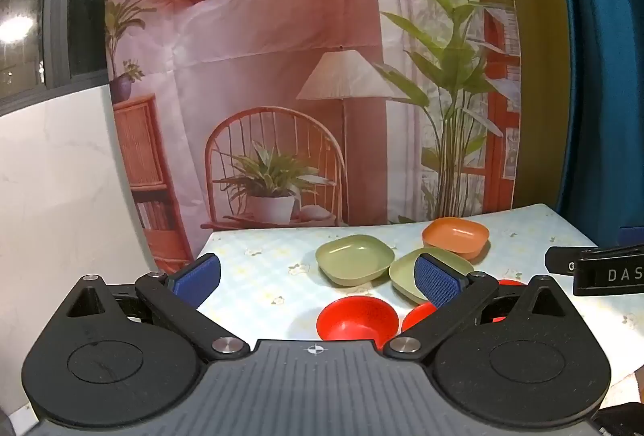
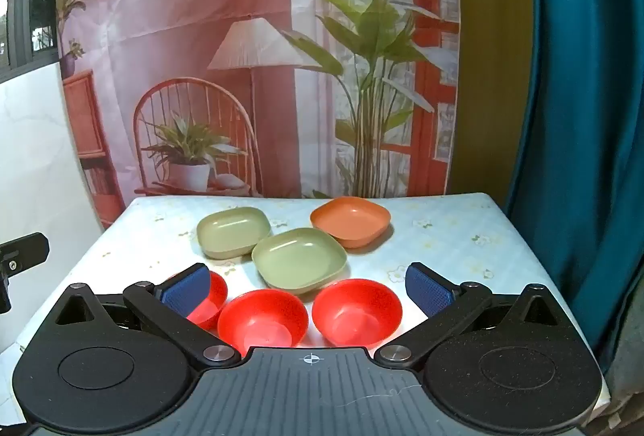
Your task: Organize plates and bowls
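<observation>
Here left gripper (image 1: 318,281) and right gripper (image 2: 309,289) both spread wide, empty, above red bowls (image 2: 263,317).

Black tongs (image 2: 308,289) with blue ribbed pads (image 2: 186,289), silver pivot screws.

Red bowls (image 2: 356,311), green plates (image 2: 299,260) & orange plate (image 2: 350,221): smooth plastic w/ slight gloss. Tablecloth (image 2: 442,235): matt floral. Backdrop (image 2: 241,33): creased printed cloth. Pads (image 2: 426,289): blue, ribbed.
</observation>
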Demonstrator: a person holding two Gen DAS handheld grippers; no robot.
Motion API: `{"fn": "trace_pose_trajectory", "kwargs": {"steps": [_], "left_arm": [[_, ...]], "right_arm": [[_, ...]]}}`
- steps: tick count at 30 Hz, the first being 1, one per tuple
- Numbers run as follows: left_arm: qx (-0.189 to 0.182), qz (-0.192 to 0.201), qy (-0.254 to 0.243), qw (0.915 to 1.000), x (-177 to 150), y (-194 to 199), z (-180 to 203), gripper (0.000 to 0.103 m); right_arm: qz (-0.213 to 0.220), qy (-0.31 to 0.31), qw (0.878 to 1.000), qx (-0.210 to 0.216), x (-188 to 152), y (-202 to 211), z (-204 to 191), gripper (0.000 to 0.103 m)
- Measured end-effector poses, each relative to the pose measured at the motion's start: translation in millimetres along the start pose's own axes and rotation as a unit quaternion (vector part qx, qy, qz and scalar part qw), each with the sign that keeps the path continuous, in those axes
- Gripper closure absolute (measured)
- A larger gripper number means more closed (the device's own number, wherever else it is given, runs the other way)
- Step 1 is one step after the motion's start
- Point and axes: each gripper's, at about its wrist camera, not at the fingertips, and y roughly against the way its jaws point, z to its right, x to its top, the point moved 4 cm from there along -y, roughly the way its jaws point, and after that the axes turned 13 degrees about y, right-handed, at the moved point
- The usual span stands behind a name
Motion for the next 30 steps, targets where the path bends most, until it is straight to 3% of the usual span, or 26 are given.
{"fn": "trace_pose_trajectory", "kwargs": {"steps": [30], "left_arm": [[-0.002, -0.005, 0.009, 0.9999, 1.7, -1.0, -1.3, 0.000]], "right_arm": [[-0.003, 0.005, 1.000, 0.000, 2.1, 2.6, -1.1, 0.000]]}}
